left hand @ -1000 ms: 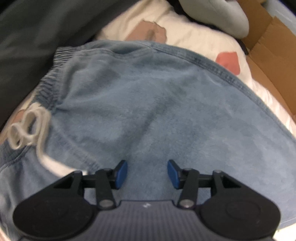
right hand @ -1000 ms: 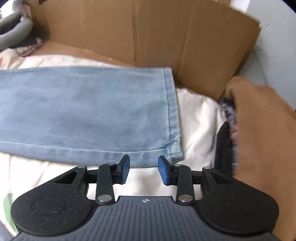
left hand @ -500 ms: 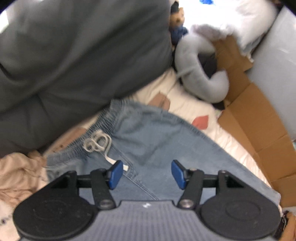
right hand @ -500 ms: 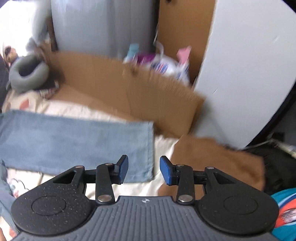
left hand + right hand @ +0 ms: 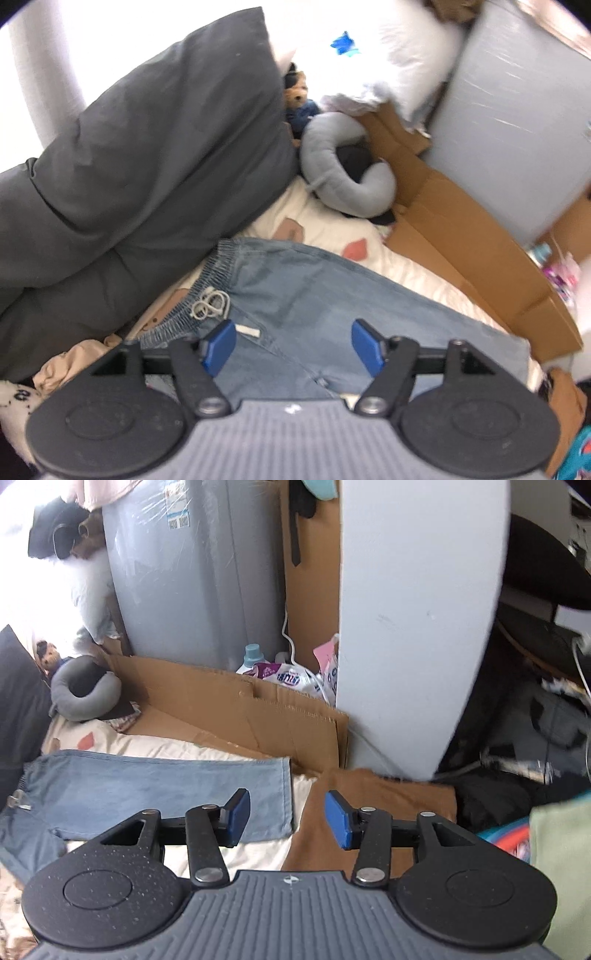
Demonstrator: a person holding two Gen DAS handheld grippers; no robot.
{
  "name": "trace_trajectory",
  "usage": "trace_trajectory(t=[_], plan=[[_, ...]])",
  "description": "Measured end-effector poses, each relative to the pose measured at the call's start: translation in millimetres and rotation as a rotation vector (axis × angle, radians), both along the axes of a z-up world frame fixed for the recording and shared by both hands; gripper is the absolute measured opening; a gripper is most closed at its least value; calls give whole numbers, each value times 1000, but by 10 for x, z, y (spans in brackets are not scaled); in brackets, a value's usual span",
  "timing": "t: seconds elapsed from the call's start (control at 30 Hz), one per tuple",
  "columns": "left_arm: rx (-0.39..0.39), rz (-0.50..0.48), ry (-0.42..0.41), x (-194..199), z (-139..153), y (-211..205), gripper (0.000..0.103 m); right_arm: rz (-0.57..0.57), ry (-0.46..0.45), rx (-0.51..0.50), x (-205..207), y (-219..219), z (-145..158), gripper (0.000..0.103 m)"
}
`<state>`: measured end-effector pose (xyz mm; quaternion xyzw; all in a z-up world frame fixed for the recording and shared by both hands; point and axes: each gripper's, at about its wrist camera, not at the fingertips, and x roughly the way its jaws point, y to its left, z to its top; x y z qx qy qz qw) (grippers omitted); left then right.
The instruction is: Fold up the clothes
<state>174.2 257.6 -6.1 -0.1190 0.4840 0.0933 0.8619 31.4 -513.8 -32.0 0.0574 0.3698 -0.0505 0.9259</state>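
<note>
Here the jeans [image 5: 332, 295] lie flat on the cream bedsheet [image 5: 325, 229], filling the lower middle of the left wrist frame, their elastic waistband and white drawstring [image 5: 208, 304] at centre left. The left gripper [image 5: 293, 347] hangs above them with its blue fingers [image 5: 219, 345] wide apart; they have just been opening, and nothing sits between them, the denim showing well below. A dark grey duvet [image 5: 147, 166] fills the upper left, a grey neck pillow [image 5: 343, 173] lies at upper centre beside a small teddy [image 5: 297, 96], and flattened cardboard [image 5: 461, 240] runs down the right side.

In the right wrist frame the jeans [image 5: 147, 786] stretch across the lower left, the leg hem ending near the centre. The right gripper [image 5: 288, 818] has its fingers [image 5: 238, 816] apart too, just opened further, and empty. Under the right finger lies a brown garment [image 5: 384, 794], just beside the hem. Cardboard [image 5: 240, 709] stands behind the jeans, with a detergent bottle [image 5: 251, 659] and printed bags [image 5: 291, 677] beyond it, against a grey cabinet [image 5: 192, 572] and a white panel [image 5: 417, 609].
</note>
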Motion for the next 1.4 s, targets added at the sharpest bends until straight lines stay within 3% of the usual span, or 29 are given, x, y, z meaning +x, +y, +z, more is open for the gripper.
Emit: trace_trajectory(t=[0.13, 0.27, 0.47, 0.6, 1.2, 1.4], plan=[[-21, -7, 3, -243, 47, -116, 75, 9, 23, -24, -354, 59, 33, 53], [-51, -19, -6, -488, 64, -207, 81, 16, 15, -3, -575, 60, 46, 63], [-63, 2, -12, -801, -74, -252, 83, 3, -14, 48, -857, -2, -50, 63], [-65, 17, 2, -973, -218, -266, 83, 1, -16, 136, -1000, -54, -271, 63], [-59, 62, 72, -1449, -1277, -271, 84, -36, 77, 232, -1470, 37, -1412, 63], [-62, 65, 101, -1505, -1653, -287, 84, -35, 124, 315, -1580, 60, -1805, 62]])
